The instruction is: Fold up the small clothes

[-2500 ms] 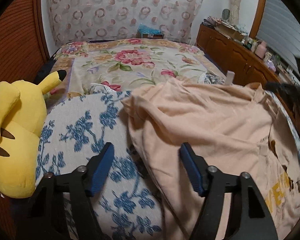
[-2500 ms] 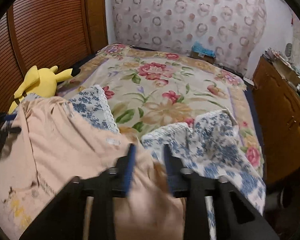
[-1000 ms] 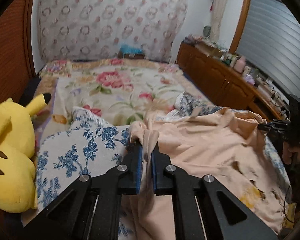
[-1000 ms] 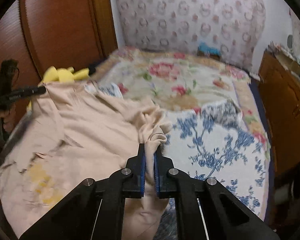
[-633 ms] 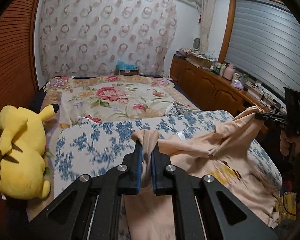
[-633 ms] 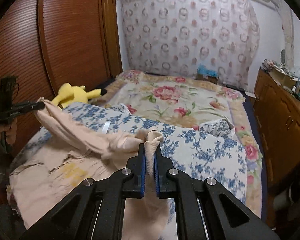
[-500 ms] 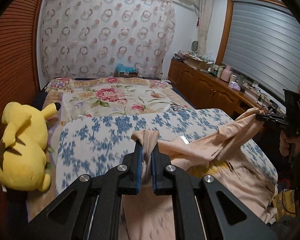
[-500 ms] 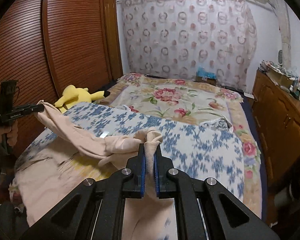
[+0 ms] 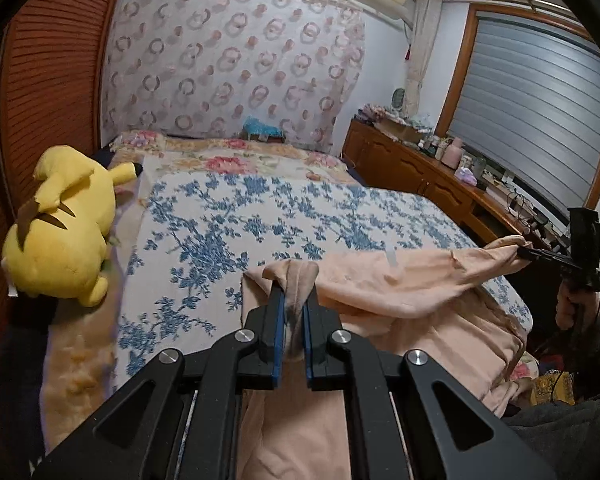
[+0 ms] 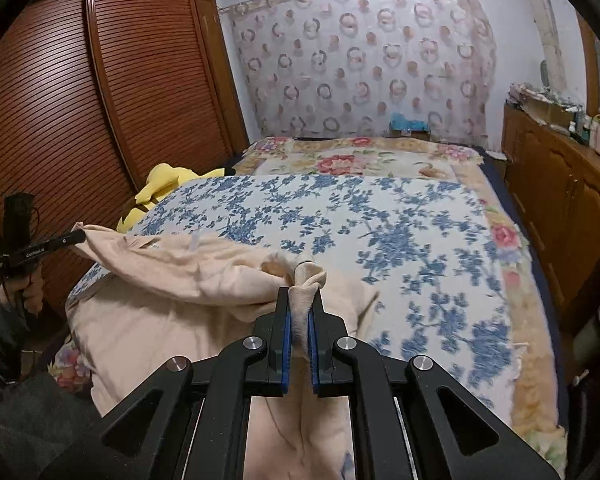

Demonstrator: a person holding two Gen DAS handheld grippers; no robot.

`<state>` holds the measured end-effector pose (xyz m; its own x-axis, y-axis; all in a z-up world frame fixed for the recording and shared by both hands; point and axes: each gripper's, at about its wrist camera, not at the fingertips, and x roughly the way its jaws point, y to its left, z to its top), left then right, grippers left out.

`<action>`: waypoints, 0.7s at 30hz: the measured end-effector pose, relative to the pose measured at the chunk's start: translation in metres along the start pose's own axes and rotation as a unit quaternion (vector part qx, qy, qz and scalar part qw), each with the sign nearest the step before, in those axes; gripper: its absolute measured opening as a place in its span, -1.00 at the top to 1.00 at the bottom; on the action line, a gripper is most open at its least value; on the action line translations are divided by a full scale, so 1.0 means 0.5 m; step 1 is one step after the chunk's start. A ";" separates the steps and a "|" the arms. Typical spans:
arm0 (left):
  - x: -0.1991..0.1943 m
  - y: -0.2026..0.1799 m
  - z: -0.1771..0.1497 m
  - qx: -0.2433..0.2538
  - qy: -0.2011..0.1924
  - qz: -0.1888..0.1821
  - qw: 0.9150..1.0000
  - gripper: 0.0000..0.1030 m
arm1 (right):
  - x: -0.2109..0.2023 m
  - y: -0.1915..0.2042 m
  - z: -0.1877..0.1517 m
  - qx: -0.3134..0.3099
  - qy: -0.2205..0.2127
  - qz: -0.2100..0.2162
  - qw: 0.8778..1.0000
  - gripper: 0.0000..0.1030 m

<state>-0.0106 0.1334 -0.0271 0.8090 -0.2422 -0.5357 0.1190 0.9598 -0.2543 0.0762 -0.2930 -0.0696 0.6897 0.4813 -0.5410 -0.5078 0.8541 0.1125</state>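
- The left gripper point(image 9: 292, 312) has its blue pads pinched tight on a bunched corner of the peach T-shirt point(image 9: 384, 284); the right gripper point(image 10: 299, 312) clamps the opposite corner the same way. Each bite is a thin wad of cloth, so a sharp tug could pull a corner free.
- The T-shirt hangs between the two grippers above the near end of the blue-flowered cover point(image 9: 260, 216) on the bed, its lower part trailing over the near edge. If it is laid down from here, that trailing part may stay off the bed and drag the garment crooked.
- The span between the corners sags and is creased in the middle; laid down slack, it probably sets wrinkles into the fold.
- The yellow plush toy point(image 9: 60, 232) lies at the cover's left edge, near the left gripper's side; a wide swing that way could brush it or drape cloth over it.
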 end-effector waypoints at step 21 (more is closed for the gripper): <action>-0.051 0.006 -0.043 0.013 0.029 0.043 0.999 0.09 | -0.103 0.046 -0.022 -0.041 0.085 -0.037 0.995 0.42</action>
<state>-0.0433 0.1393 -0.0313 0.7821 -0.1652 -0.6009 0.0652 0.9806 -0.1846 0.0231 -0.3005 -0.0484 0.6332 0.3722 -0.6786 -0.5043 0.8635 0.0030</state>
